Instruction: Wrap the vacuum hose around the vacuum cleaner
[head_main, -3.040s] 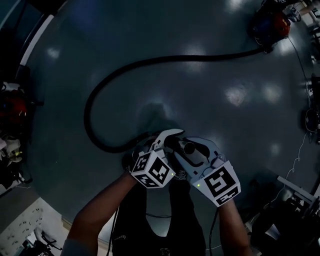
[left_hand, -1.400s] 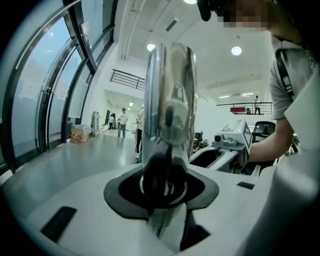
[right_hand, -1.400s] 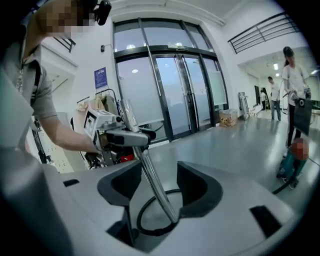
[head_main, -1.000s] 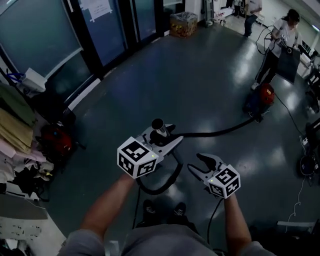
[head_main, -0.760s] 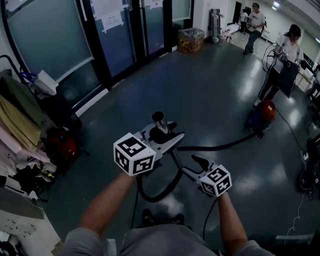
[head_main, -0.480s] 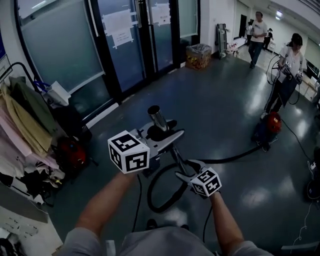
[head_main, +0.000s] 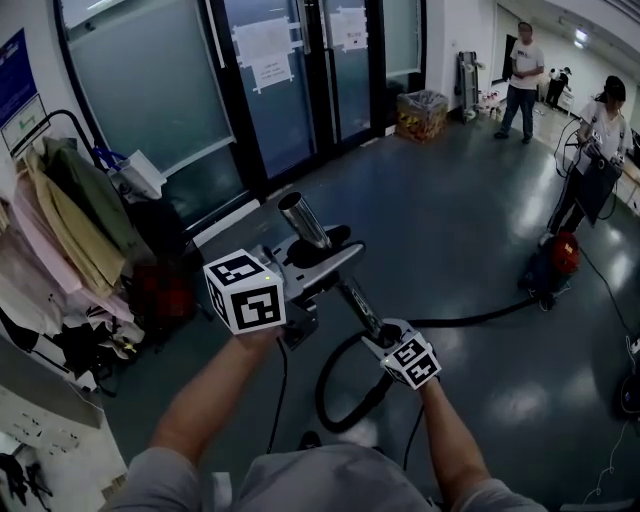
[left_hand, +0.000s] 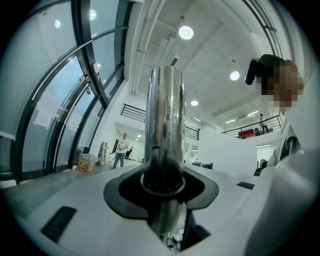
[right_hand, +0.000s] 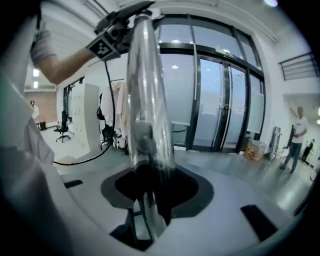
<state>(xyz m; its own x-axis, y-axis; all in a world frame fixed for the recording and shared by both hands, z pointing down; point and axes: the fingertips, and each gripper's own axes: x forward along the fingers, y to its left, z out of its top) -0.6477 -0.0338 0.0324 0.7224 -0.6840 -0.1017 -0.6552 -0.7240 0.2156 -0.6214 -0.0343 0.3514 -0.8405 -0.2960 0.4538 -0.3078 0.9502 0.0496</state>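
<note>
Head view: the left gripper (head_main: 320, 256) is clamping the chrome metal vacuum tube (head_main: 300, 220) near its open end; the right gripper (head_main: 385, 335) is gripping it lower down; the black flexible vacuum hose (head_main: 335, 400) is looping across the glossy dark floor (head_main: 450, 200) to the red canister vacuum cleaner (head_main: 557, 262), well apart.
Left gripper view: the left gripper (left_hand: 165, 186) is pressing on the tube (left_hand: 165, 125).
Right gripper view: the right gripper (right_hand: 150, 195), its jaws having just been closing, is holding the tube (right_hand: 145, 100); tall glass doors (right_hand: 210, 100) are standing behind.
</note>
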